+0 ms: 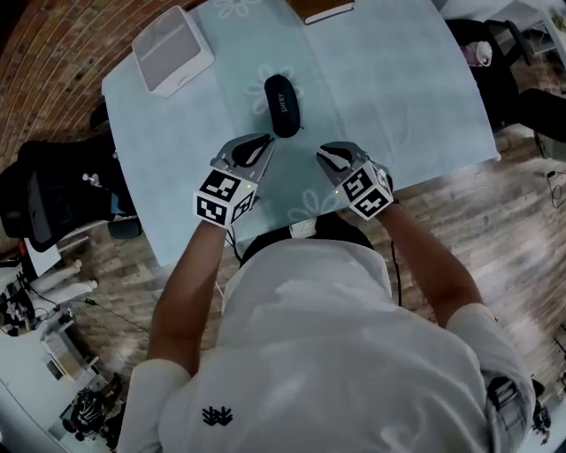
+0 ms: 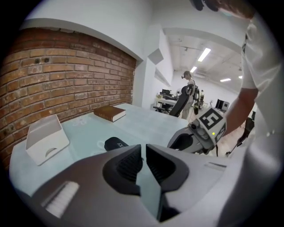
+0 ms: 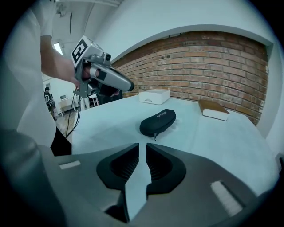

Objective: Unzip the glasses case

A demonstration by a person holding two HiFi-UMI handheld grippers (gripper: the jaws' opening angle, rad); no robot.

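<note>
1. Left claw (image 1: pixel 262 146): my left hand holds it low over the desk (image 1: pixel 398 97). In the left gripper view the claw (image 2: pixel 143 150) is narrow, its ribbed pads drawn almost together with only a thin slit between them and nothing in it.
2. Right claw (image 1: pixel 327 157): held level with the left one and apart from it. In the right gripper view this claw (image 3: pixel 142 148) is also narrow, showing the same thin slit, and it is empty.
3. Glasses case (image 1: pixel 283 104): dark, oval and closed. It lies flat on the pale desk cloth just beyond the two claw tips and between them, touching neither, a little nearer the left tip. The right gripper view shows the case (image 3: pixel 158 122) with its small zipper pull (image 3: pixel 155 136) hanging at the end that faces me.
4. Marker cubes: one sits on each claw, left (image 1: pixel 225 196) and right (image 1: pixel 367 190).
5. White box (image 1: pixel 172 50): it stands at the far left corner of the desk, well apart from the case.
6. Brown book (image 1: pixel 323 9): it lies at the far edge of the desk.
</note>
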